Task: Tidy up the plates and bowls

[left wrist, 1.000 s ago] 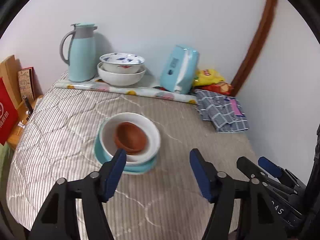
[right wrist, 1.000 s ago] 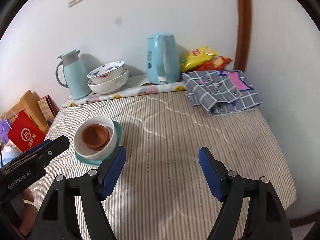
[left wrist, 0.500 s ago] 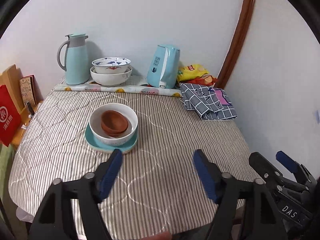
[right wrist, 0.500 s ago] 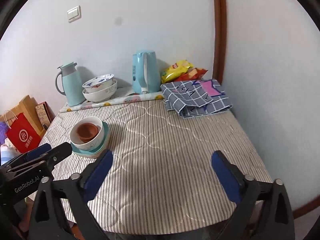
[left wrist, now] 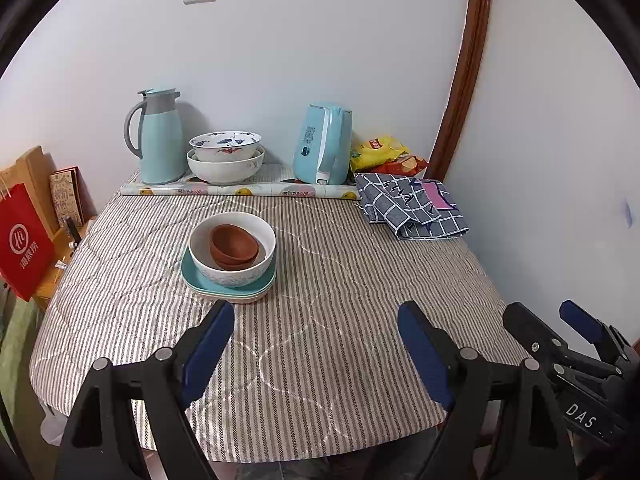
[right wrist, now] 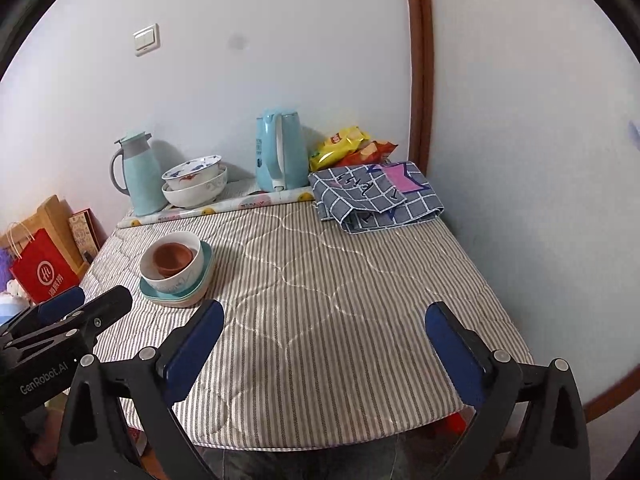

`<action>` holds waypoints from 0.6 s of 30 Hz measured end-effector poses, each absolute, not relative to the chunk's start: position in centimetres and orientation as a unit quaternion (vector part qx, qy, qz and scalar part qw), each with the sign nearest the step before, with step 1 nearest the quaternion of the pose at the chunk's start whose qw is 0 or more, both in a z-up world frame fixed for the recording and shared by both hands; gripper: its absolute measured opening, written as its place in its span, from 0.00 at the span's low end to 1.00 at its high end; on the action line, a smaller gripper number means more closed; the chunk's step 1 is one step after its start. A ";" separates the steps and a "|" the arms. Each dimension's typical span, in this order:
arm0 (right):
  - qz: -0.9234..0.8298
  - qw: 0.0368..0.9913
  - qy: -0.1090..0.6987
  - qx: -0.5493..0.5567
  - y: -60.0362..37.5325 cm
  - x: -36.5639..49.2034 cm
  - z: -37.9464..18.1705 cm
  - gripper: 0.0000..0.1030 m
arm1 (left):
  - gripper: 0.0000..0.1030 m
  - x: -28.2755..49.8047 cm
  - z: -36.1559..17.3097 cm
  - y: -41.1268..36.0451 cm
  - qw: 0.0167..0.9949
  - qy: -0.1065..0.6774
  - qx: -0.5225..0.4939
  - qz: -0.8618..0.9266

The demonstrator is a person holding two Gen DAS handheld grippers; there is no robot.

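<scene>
Now, from your left wrist camera, the left gripper (left wrist: 316, 344) has its jaws released and empty; the brown bowl (left wrist: 234, 246) sits inside the white bowl (left wrist: 232, 258) on stacked teal plates (left wrist: 228, 284), just beyond the left jaw on the striped worktop (left wrist: 340, 280). Your right wrist camera shows the right gripper (right wrist: 324, 344) released too, the stack well off to its left, beside the left gripper's body.

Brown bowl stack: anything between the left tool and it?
Nothing visible. The left tool is open and empty, and only bare striped tablecloth lies between it and the brown bowl, nested in the white bowl on the teal plates.
</scene>
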State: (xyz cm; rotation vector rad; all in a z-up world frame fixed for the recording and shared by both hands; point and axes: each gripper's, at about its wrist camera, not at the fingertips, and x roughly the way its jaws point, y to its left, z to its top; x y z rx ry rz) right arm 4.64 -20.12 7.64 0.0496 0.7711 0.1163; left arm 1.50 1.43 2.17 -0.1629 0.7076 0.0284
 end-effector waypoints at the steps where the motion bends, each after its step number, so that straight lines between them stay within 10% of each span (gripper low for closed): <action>1: 0.054 0.925 0.374 0.024 -20.2 4.5 7.7 0.97 | 0.85 1.5 2.3 1.4 0.935 0.345 -0.081 0.012; 18: 0.048 0.928 0.367 0.027 -20.8 3.8 8.1 0.97 | 0.95 0.9 2.7 1.1 0.937 0.339 -0.073 0.027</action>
